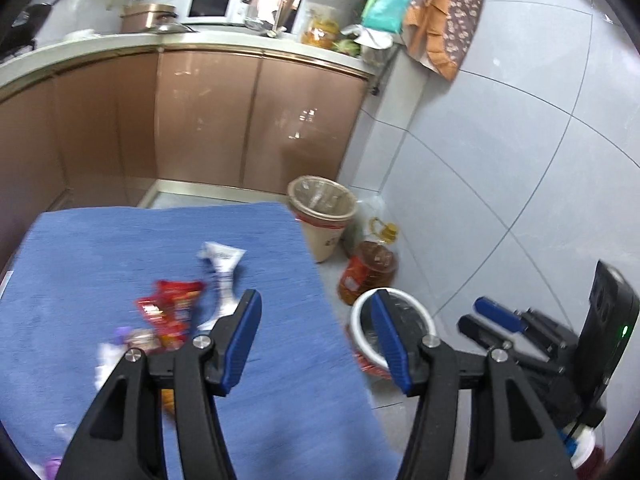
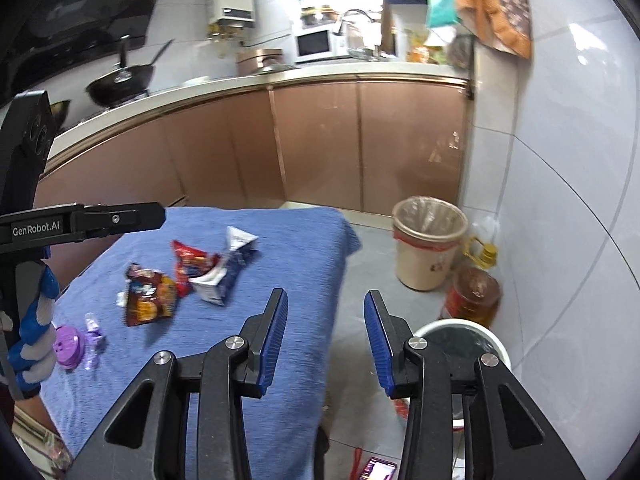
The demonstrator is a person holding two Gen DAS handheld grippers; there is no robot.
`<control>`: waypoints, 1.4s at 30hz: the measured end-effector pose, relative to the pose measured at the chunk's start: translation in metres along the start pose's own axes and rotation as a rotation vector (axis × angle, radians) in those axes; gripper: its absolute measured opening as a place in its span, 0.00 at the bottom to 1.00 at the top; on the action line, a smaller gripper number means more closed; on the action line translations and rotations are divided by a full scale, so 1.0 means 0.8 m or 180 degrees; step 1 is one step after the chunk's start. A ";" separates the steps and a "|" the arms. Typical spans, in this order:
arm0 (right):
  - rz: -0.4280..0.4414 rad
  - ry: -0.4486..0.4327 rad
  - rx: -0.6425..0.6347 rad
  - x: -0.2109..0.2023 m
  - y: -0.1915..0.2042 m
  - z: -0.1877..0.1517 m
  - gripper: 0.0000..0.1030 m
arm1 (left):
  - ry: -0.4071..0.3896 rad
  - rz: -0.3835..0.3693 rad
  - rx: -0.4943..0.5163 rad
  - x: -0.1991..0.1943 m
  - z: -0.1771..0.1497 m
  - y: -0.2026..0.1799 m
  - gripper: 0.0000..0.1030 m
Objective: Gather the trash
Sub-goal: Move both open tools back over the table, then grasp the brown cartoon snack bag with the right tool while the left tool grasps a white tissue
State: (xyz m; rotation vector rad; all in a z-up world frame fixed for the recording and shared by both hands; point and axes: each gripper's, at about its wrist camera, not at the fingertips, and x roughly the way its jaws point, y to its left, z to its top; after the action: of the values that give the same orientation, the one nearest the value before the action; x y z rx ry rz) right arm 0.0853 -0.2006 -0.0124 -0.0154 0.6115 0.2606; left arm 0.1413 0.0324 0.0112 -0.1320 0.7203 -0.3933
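Trash lies on a blue cloth-covered table (image 2: 304, 248): a white and blue wrapper (image 2: 230, 266), a red wrapper (image 2: 188, 262), a dark snack bag (image 2: 150, 296), a purple lid (image 2: 66, 346) and a small purple clear bottle (image 2: 93, 342). In the left wrist view the white wrapper (image 1: 222, 268) and red wrapper (image 1: 172, 304) lie just ahead-left of my left gripper (image 1: 316, 332), which is open and empty above the table's right edge. My right gripper (image 2: 326, 332) is open and empty over the table's right edge. A white-rimmed bin (image 2: 490, 340) stands on the floor to the right.
A beige lined waste bin (image 2: 428, 248) and an oil bottle (image 2: 474, 292) stand by the tiled wall. Brown kitchen cabinets (image 2: 320, 140) run behind the table. A phone (image 2: 378, 470) lies on the floor. The right gripper shows in the left wrist view (image 1: 496, 316).
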 end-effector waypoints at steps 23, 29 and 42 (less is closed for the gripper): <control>0.0729 0.0277 -0.0709 0.044 0.199 -0.006 0.44 | 0.0539 0.0428 0.0303 -0.084 -0.073 0.190 0.55; 0.0894 0.0408 -0.0808 0.070 0.223 -0.014 0.44 | 0.0841 0.0320 0.0677 -0.050 -0.083 0.182 0.55; 0.1171 0.0620 -0.0589 0.126 0.221 -0.003 0.35 | 0.1177 0.0169 0.0974 0.020 -0.088 0.180 0.43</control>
State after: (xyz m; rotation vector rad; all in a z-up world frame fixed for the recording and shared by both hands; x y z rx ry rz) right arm 0.1198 -0.0059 -0.0607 -0.1081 0.7813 0.6778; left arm 0.1492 0.1594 -0.0875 0.2549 1.0152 -0.4785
